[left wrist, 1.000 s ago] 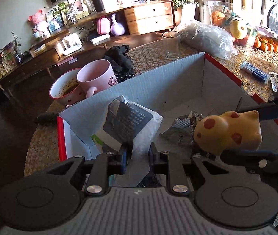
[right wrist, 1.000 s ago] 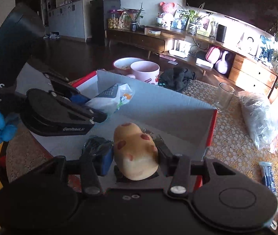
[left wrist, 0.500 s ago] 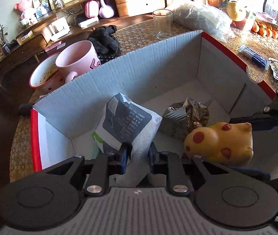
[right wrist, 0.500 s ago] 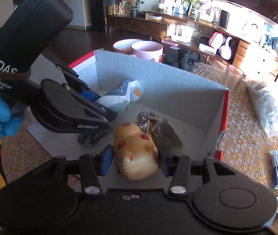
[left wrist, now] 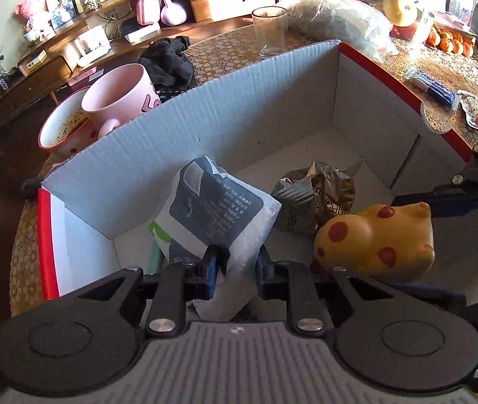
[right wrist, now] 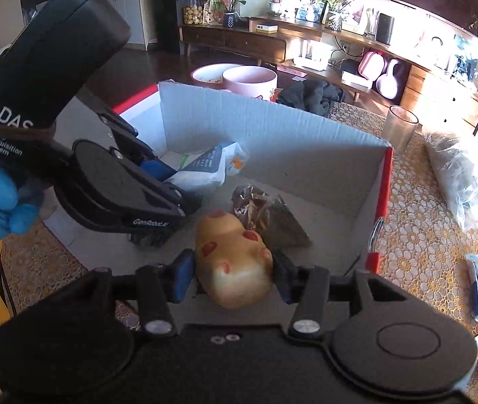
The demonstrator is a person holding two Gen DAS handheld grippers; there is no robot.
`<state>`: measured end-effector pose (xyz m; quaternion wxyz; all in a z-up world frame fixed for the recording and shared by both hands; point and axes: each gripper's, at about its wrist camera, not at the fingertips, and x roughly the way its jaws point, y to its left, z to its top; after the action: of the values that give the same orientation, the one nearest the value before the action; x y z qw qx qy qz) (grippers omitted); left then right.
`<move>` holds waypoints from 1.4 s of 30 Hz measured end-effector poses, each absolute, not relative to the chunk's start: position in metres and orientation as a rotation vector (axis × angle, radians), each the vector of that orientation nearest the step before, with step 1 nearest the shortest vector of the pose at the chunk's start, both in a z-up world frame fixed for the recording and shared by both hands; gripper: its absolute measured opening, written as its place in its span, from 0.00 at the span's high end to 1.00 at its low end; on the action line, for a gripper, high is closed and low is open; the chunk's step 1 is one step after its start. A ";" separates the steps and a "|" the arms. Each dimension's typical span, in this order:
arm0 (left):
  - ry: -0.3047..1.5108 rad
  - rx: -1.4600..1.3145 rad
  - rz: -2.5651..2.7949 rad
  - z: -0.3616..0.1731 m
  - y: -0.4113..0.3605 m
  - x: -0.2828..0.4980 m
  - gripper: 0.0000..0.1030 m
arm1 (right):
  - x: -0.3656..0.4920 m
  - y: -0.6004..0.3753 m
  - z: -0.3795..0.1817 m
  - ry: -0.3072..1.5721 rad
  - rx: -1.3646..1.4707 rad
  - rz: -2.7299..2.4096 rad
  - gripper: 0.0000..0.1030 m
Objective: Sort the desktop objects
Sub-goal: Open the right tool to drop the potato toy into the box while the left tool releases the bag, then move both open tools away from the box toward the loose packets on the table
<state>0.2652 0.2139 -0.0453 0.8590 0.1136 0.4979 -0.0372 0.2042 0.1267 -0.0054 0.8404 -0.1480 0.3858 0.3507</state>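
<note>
An open cardboard box (left wrist: 239,101) with red outer sides stands on the table; it also shows in the right wrist view (right wrist: 272,128). My left gripper (left wrist: 235,266) is shut on a white and dark blue packet (left wrist: 215,208), held low inside the box. My right gripper (right wrist: 232,276) is shut on a yellow toy with red spots (right wrist: 232,256), also low inside the box; the toy shows in the left wrist view (left wrist: 377,239). A crumpled silver wrapper (left wrist: 313,198) lies on the box floor between them.
Behind the box stand a pink mug (left wrist: 121,97), a spotted bowl (left wrist: 60,131), a dark cloth (left wrist: 168,60) and a glass (left wrist: 269,30). A plastic bag (left wrist: 340,27), a blue wrapped bar (left wrist: 431,86) and fruit (left wrist: 447,40) lie to the right on the lace cloth.
Both grippers have moved down into the box with their objects. The box walls now rise around the packet and the toy.
</note>
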 end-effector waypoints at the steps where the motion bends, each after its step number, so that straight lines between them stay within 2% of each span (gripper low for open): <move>1: 1.046 0.237 -0.077 -0.045 0.214 0.265 0.79 | 0.203 0.126 -0.005 0.815 -0.311 0.743 0.51; 4: 1.047 0.233 -0.070 -0.043 0.215 0.264 0.78 | 0.202 0.125 -0.003 0.807 -0.308 0.743 0.44; 6: 1.049 0.234 -0.064 -0.041 0.216 0.263 0.77 | 0.202 0.124 -0.001 0.797 -0.306 0.737 0.36; 11: 1.044 0.232 -0.041 -0.037 0.217 0.260 0.76 | 0.200 0.118 0.005 0.787 -0.294 0.740 0.36; 16: 1.030 0.246 -0.026 -0.030 0.216 0.254 0.70 | 0.195 0.116 0.010 0.778 -0.293 0.746 0.36; 42: 0.929 0.165 -0.007 0.014 0.205 0.189 0.70 | 0.153 0.082 0.047 0.693 -0.269 0.755 0.35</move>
<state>0.1887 0.2051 0.0140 0.8907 0.0796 0.4475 -0.0036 0.1532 0.0818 0.0468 0.8628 -0.1282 0.3307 0.3603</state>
